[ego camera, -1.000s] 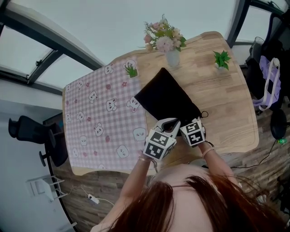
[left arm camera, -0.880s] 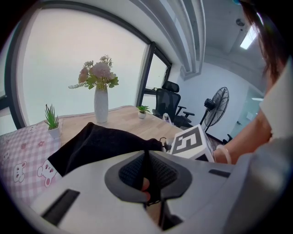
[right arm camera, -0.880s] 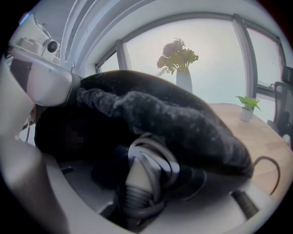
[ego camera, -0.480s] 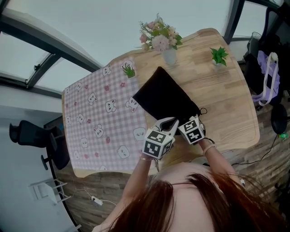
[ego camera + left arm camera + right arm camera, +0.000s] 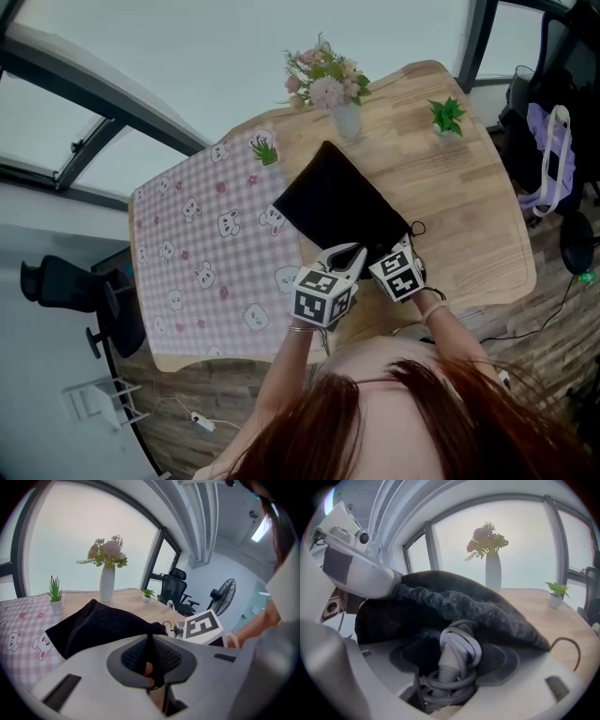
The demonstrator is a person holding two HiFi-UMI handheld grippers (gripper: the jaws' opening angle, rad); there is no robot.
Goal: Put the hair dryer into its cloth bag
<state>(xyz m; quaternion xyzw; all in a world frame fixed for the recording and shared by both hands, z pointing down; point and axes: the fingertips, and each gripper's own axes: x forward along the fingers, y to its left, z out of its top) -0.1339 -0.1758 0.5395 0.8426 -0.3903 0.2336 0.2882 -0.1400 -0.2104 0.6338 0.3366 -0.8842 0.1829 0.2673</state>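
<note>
The jaws of the right gripper (image 5: 454,667) have just been opening around the hair dryer's coiled cord (image 5: 457,648) at the mouth of the cloth bag (image 5: 342,206). This is being judged a release, with the dryer body hidden inside. The bag's hem is being pinched shut in the left gripper (image 5: 150,660). Both grippers are being held tilted downward at the bag's mouth.

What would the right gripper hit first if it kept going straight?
Probably the coiled grey cord between the fingers of the right gripper, which have just been opening; the black cloth bag sits right behind.
</note>
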